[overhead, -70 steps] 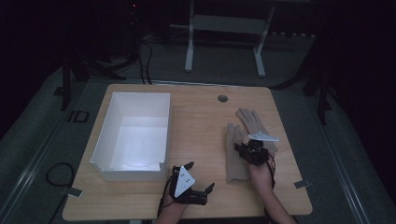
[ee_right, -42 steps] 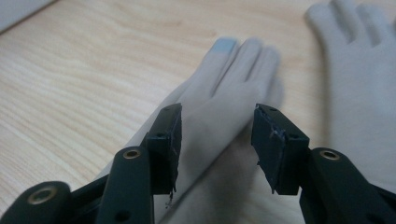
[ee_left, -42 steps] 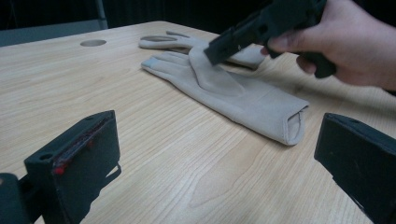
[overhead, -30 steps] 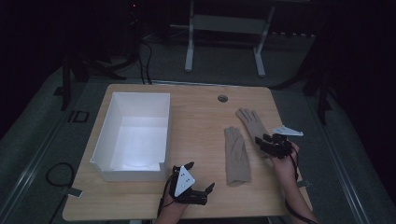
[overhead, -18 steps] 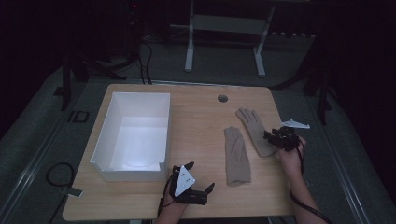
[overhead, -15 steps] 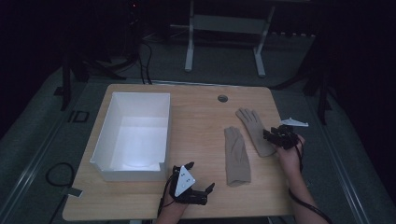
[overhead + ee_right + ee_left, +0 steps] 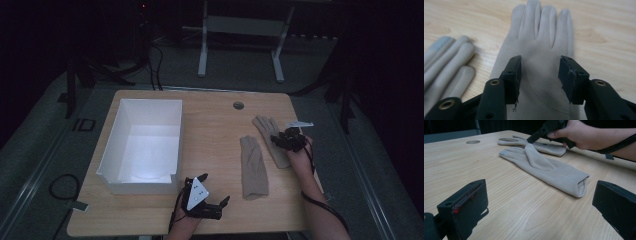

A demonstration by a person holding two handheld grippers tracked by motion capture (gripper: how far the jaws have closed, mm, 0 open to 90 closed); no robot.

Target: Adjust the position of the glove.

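Two beige gloves lie flat on the right half of the wooden table point(image 7: 215, 130). The nearer glove point(image 7: 253, 167) point(image 7: 546, 167) points its fingers away from me. The farther glove point(image 7: 264, 126) point(image 7: 541, 37) lies to its right. My right gripper point(image 7: 277, 140) point(image 7: 540, 72) is open, its jaws standing one on each side of the farther glove's palm, close above it. A hand holds that gripper point(image 7: 549, 128) over the farther glove point(image 7: 541, 146). My left gripper point(image 7: 215, 207) point(image 7: 536, 202) rests open near the front edge, aimed at the nearer glove's cuff.
A white open box point(image 7: 112, 150) stands on the table's left half. A round cable hole point(image 7: 238, 105) sits near the far edge. Bare wood lies between the box and the gloves. Dark floor and a stand's legs point(image 7: 240, 47) lie beyond the table.
My right gripper has moved from beside the nearer glove out to the right, then forward over the farther glove. The left gripper has stayed put.
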